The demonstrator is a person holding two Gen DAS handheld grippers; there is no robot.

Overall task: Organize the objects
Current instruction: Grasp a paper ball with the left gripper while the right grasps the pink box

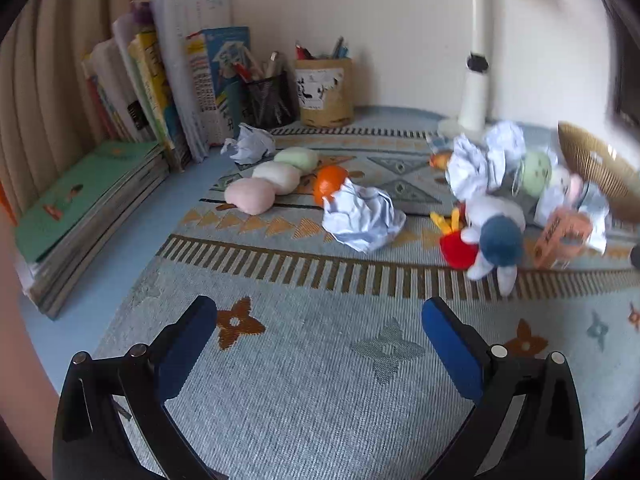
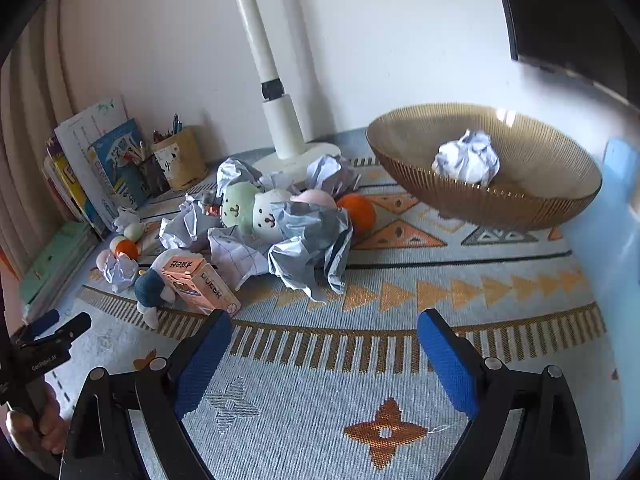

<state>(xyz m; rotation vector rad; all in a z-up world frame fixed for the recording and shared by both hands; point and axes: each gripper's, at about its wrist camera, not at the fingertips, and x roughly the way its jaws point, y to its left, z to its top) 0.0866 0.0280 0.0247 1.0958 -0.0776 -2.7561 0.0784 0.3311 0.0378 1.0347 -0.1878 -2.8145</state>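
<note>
My left gripper (image 1: 320, 312) is open and empty above the patterned mat (image 1: 304, 392), well short of the clutter. Ahead lie a crumpled paper ball (image 1: 362, 218), an orange (image 1: 329, 188) and three pastel soft toys in a row (image 1: 276, 178). A blue-headed white plush (image 1: 498, 240) and a pink carton (image 1: 562, 238) lie to the right. My right gripper (image 2: 324, 326) is open and empty too, just right of the pink carton (image 2: 200, 284). Behind it is a pile of crumpled paper (image 2: 308, 244) with soft toys (image 2: 254, 210). A golden bowl (image 2: 532, 196) at the right holds one paper ball (image 2: 466, 162).
Books (image 1: 152, 92) stand and lie stacked at the left wall, with two pen holders (image 1: 324, 92) beside them. A white lamp post (image 2: 276, 104) rises behind the pile. A hand holding the left gripper (image 2: 44, 344) shows at the lower left of the right wrist view.
</note>
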